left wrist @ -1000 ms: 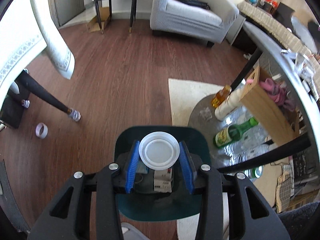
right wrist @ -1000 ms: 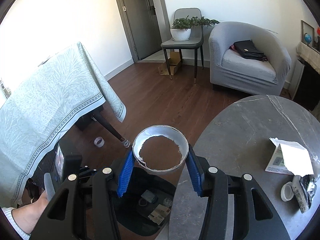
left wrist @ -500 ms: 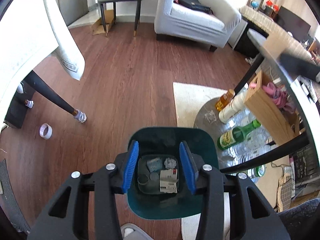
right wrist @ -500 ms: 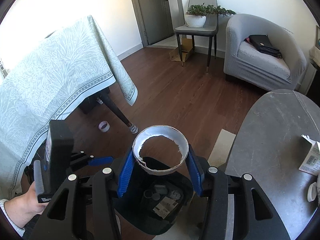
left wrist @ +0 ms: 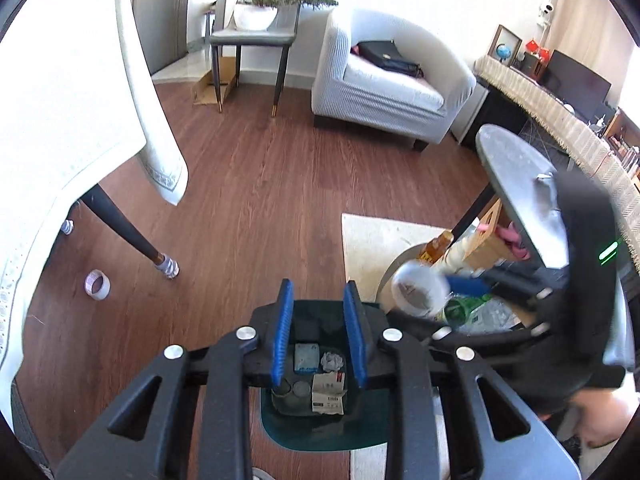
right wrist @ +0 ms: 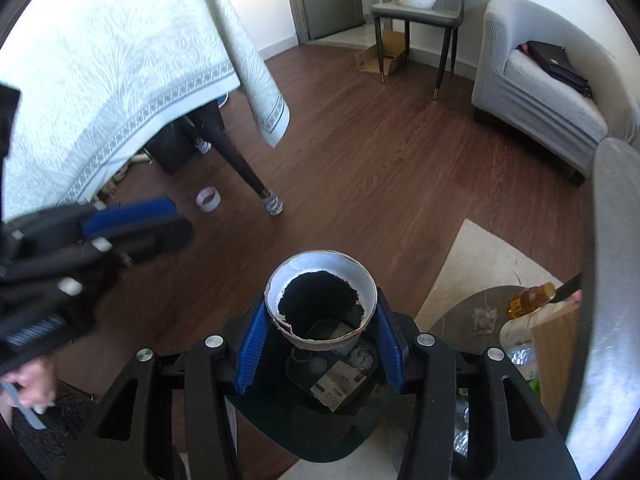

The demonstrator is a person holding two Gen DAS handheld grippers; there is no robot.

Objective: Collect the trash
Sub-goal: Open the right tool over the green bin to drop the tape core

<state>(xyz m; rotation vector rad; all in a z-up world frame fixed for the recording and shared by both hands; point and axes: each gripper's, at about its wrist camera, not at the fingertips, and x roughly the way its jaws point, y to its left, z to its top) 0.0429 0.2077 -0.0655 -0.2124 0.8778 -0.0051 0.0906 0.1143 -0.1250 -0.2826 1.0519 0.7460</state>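
My right gripper [right wrist: 320, 312] is shut on a white round paper cup [right wrist: 316, 266] with a ragged hole torn through it. It holds the cup just above the dark teal bin [right wrist: 272, 428]. Cartons, a crumpled wad and small lids lie inside the bin [left wrist: 320, 438]. My left gripper [left wrist: 318, 332] hovers above the bin, its blue pads closing with nothing between them. The left wrist view shows the cup [left wrist: 416, 288] coming in from the right. The right wrist view shows the left gripper [right wrist: 176, 222] blurred at the left.
A roll of tape [left wrist: 97, 285] lies on the wood floor by the leg of a cloth-covered table [right wrist: 120, 60]. A grey round table [left wrist: 520, 184] stands right of the bin, with bottles [left wrist: 436, 246] and a wooden box beneath it. A pale rug [left wrist: 376, 240] lies beside the bin.
The white lid once between the left pads is gone from them. The left gripper has risen and its pads have narrowed. The right gripper has carried the cup down over the bin.
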